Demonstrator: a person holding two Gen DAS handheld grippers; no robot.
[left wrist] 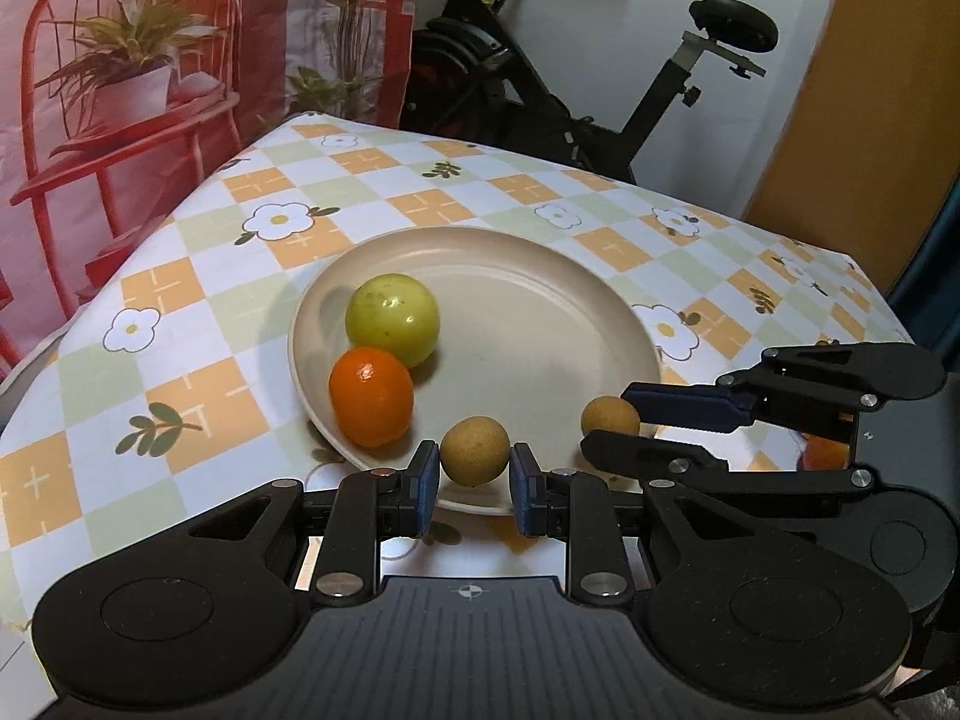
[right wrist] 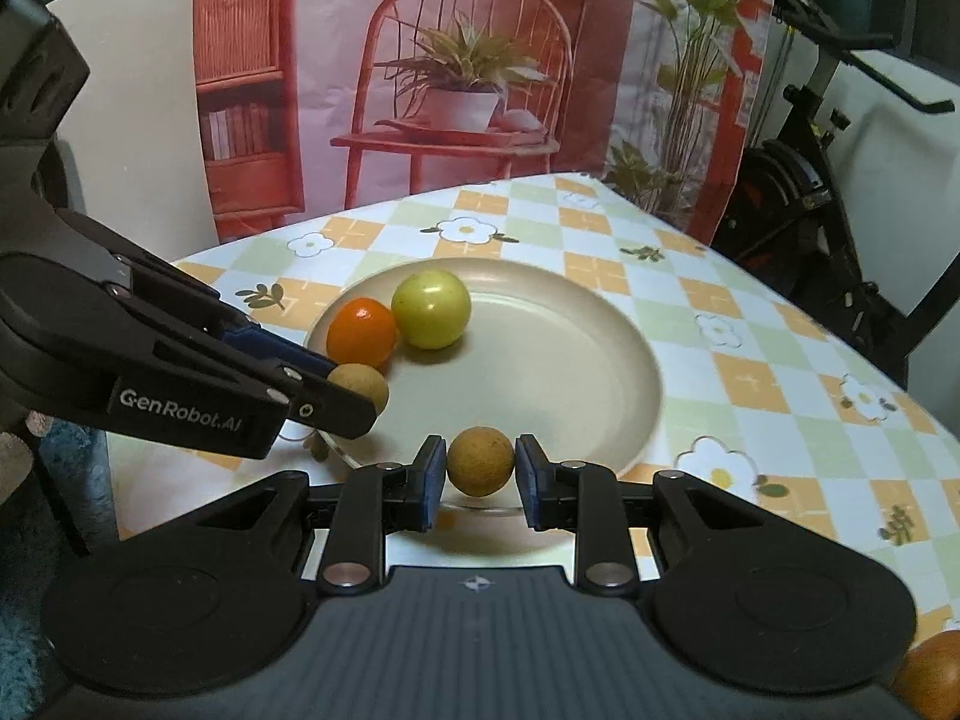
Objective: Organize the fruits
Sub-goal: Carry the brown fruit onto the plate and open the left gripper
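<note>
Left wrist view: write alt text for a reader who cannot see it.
The left gripper is shut on a small brown fruit over the near rim of a cream plate that holds a green fruit and an orange fruit. At right, the right gripper grips a second brown fruit. Beneath is a checked floral tablecloth.

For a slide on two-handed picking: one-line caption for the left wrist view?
Left tongs and right tongs each grip a small brown fruit at the plate.
</note>
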